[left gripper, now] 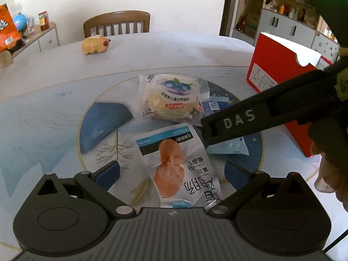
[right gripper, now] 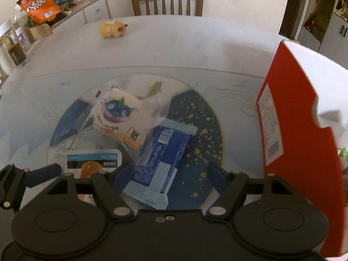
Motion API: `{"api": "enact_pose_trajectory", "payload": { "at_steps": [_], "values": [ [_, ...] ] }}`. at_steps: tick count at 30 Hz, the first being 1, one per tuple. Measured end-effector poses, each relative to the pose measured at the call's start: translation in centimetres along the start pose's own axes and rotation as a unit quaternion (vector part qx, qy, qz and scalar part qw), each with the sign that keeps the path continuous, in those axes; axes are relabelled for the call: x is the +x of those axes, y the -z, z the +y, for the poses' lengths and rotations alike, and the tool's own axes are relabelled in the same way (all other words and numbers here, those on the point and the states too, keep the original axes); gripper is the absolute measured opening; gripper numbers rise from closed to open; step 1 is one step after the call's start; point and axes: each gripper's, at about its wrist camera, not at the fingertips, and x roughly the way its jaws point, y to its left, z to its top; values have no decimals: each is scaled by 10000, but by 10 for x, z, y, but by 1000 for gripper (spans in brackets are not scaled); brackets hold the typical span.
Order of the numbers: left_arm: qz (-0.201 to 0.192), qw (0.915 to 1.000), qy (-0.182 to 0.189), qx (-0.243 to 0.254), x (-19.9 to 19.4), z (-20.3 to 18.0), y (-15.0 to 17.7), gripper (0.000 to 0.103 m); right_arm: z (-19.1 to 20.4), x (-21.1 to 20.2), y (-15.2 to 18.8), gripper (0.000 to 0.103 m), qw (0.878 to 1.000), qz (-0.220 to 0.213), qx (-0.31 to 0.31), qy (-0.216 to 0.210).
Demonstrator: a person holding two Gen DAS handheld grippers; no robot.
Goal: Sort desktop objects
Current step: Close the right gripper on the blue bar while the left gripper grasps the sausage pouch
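Between the wide-open left tongs (left gripper: 171, 173), chicken packet (left gripper: 174, 165), blue wafer pack (right gripper: 158, 163) between spread, empty right tongs (right gripper: 167, 174)

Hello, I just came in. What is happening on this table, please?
A person holds a claw in each hand and is sorting snack packets on a round table. The left claw is open around a chicken packet. The right claw is open around a blue packet. A blueberry cake packet lies behind them. A red box stands open to the right. Neither claw has gripped anything yet.
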Motion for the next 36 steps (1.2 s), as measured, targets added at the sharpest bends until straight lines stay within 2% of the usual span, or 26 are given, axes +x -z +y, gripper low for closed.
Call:
{"api": "enact_pose_trajectory", "payload": {
  "at_steps": [6, 8, 17, 21, 26, 31, 33, 36],
  "values": [
    [-34, 9995, -167, 268, 1, 3, 3, 103, 3, 4, 1, 69, 9997, 0, -227, 122],
    [-64, 9994, -192, 263, 1, 10, 4, 103, -1, 3, 0, 64, 9996, -9, -206, 175],
    [-3, 9994, -329, 76, 4, 18, -3, 102, -7, 4, -2, 60, 9997, -31, -152, 204],
    [-20, 9994, -315, 134, 5, 16, -4, 97, -5, 4, -2, 56, 9997, -53, -181, 175],
    [-7, 9995, -259, 196, 6, 16, -5, 94, -4, 1, -1, 41, 9996, -92, -213, 134],
    [-42, 9996, -165, 238, 6, 22, -10, 80, -8, -1, -1, 38, 9997, -74, -210, 77],
    [-37, 9997, -116, 225, 7, 25, -12, 78, -9, -2, 0, 37, 9998, -61, -188, 83],
    [-50, 9998, -95, 182, 6, 29, -16, 67, -10, -4, 2, 36, 9999, -26, -140, 60]
  ]
}}
